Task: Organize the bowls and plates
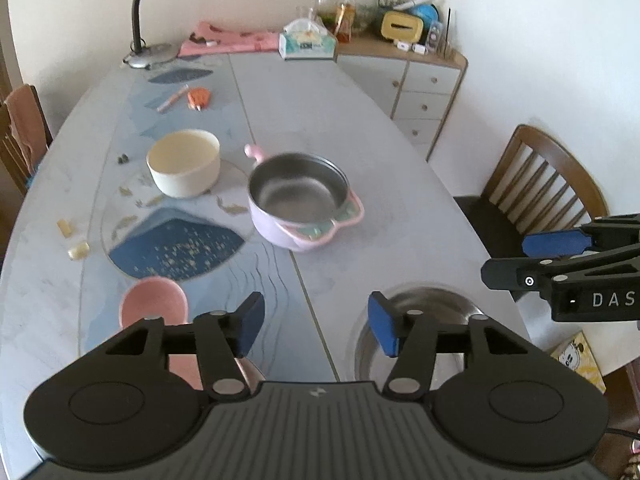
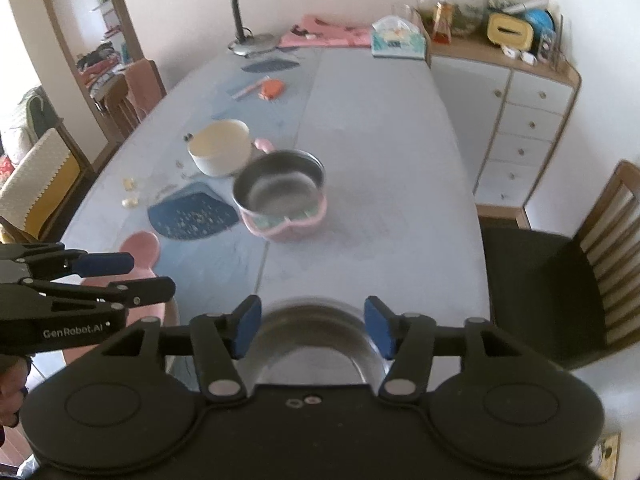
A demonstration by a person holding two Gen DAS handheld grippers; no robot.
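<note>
In the middle of the table a steel bowl (image 1: 296, 188) (image 2: 280, 188) sits nested in a lilac bowl (image 1: 276, 228) with a pink, green-edged dish between them. Left of that stack stands a cream bowl (image 1: 184, 168) (image 2: 220, 152). A pink bowl (image 1: 154, 304) (image 2: 140, 248) lies near the front left, just beyond my left gripper (image 1: 316, 324) (image 2: 132, 276), which is open and holds nothing. At the front edge rests a second steel bowl (image 1: 424, 312) (image 2: 316, 328). My right gripper (image 2: 312, 326) (image 1: 516, 258) hovers over it, open, its pads clear of the rim.
A desk lamp (image 1: 148, 16), a pink cloth (image 1: 228, 40) and a tissue box (image 1: 306, 42) line the far end. An orange item (image 1: 198, 98), a pen and small bits lie on the left side. A cabinet (image 1: 420, 88) and a wooden chair (image 1: 536, 196) stand to the right.
</note>
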